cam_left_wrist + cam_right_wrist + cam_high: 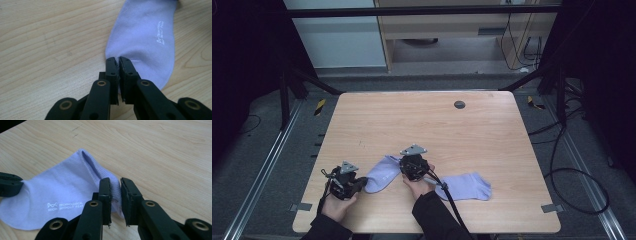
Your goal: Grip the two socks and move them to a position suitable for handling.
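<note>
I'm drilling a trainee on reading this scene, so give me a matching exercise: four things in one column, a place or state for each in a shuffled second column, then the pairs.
1. left gripper
2. right gripper
3. lilac cotton sock with white lettering
4. second lilac sock

A. lies alone on the light wooden table, right of the person's right hand
B. jaws pinched shut on the toe end
C. stretched between both grippers
D. jaws slightly apart around the ribbed cuff

Pairs: 1-B, 2-D, 3-C, 4-A
</note>
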